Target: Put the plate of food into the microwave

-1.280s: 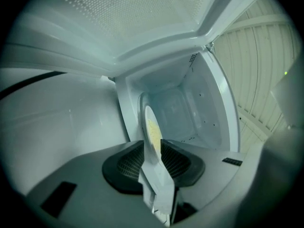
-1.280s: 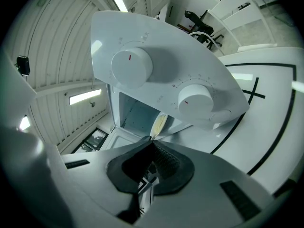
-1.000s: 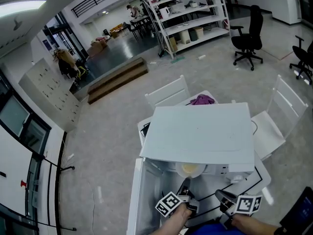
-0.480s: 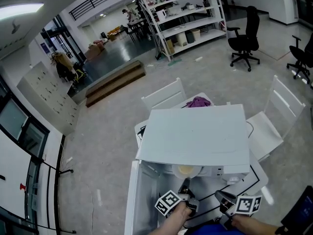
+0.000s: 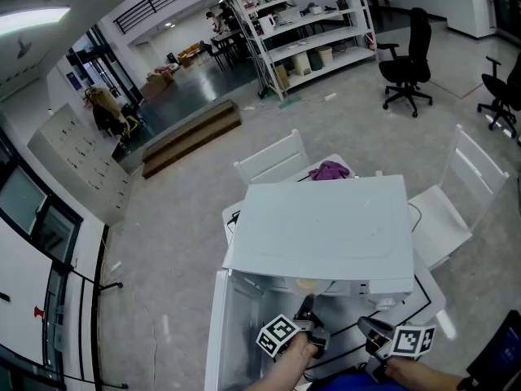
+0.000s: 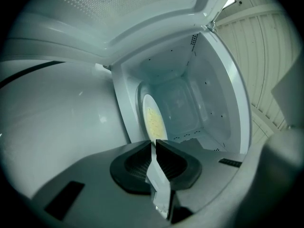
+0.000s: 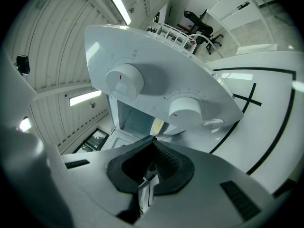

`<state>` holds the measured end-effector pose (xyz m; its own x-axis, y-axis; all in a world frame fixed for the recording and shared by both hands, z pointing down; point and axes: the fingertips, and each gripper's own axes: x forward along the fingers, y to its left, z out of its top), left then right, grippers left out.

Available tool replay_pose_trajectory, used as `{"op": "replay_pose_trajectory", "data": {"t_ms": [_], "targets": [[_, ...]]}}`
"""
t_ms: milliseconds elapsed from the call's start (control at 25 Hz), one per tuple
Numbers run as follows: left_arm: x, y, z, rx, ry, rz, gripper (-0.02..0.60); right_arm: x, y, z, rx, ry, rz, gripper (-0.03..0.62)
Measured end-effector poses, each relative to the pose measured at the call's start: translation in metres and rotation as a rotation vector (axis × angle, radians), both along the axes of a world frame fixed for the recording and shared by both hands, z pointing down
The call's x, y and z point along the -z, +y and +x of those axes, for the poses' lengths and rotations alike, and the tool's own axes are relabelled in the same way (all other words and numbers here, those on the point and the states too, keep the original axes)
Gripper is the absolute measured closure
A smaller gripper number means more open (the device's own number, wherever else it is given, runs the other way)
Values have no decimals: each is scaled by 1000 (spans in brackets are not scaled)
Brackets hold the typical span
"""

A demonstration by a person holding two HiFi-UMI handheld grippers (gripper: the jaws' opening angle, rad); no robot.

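The left gripper (image 6: 156, 145) is clamped on the near rim of the plate of yellow food (image 6: 153, 119), clear of the food, reaching it into the open microwave (image 5: 326, 226) cavity. The right gripper (image 7: 153, 144), clenched on nothing, waits near the dials (image 7: 124, 80).

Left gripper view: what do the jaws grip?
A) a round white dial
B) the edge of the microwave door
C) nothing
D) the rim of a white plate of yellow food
D: the left gripper is closed on the rim of the white plate of yellow food, holding it at the mouth of the open white microwave.
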<state>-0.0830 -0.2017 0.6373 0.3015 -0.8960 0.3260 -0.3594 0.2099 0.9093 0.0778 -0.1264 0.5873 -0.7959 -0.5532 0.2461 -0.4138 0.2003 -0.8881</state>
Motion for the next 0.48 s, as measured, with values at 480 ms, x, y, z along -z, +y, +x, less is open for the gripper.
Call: {"op": "replay_pose_trajectory", "data": {"t_ms": [480], "targets": [[1, -14, -3, 4, 21, -6, 546, -3, -4, 2, -13, -6, -7, 595]]}}
